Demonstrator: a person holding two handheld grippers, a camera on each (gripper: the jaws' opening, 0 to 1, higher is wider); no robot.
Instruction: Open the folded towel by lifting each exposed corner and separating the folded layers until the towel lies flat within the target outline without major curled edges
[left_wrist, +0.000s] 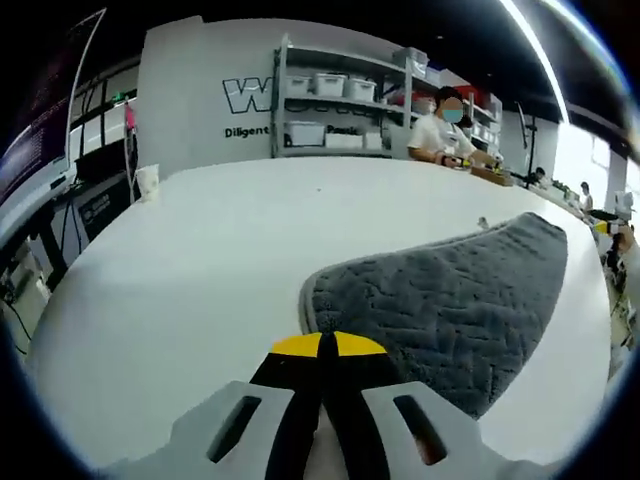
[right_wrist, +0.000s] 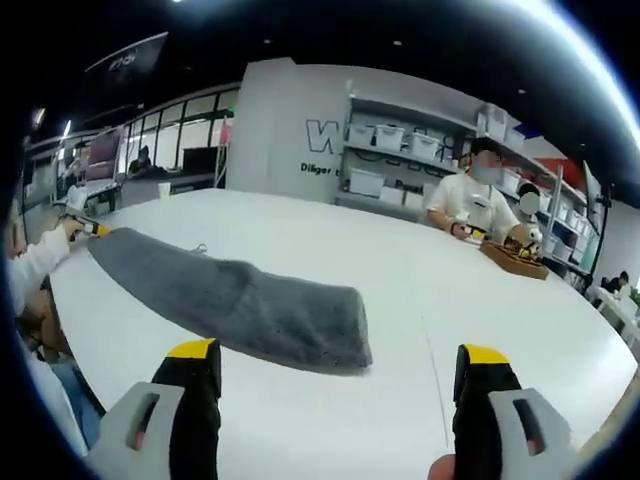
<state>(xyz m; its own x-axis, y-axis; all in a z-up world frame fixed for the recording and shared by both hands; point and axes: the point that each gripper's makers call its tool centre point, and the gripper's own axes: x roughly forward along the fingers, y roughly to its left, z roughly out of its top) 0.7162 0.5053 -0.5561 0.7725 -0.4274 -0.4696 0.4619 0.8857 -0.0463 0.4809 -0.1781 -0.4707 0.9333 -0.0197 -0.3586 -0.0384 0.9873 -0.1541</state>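
Observation:
A grey quilted towel (left_wrist: 450, 300) lies on the white table (left_wrist: 220, 260), its rounded corner just ahead of my left gripper (left_wrist: 325, 345). That gripper's yellow-tipped jaws are pressed together at the towel's near edge; whether any cloth is pinched between them is unclear. In the right gripper view the towel (right_wrist: 240, 300) lies folded in a long strip. My right gripper (right_wrist: 340, 352) is open, and the strip's near end sits just ahead between its jaws. The left gripper's yellow tip (right_wrist: 95, 230) shows at the strip's far end, held by a sleeved hand (right_wrist: 40, 262).
A seated person (right_wrist: 470, 205) works at the table's far side beside a wooden tray (right_wrist: 515, 260). A paper cup (left_wrist: 147, 182) stands near the table's far left edge. Shelves with white bins (left_wrist: 335, 105) line the back wall. A thin line (right_wrist: 435, 385) runs across the tabletop.

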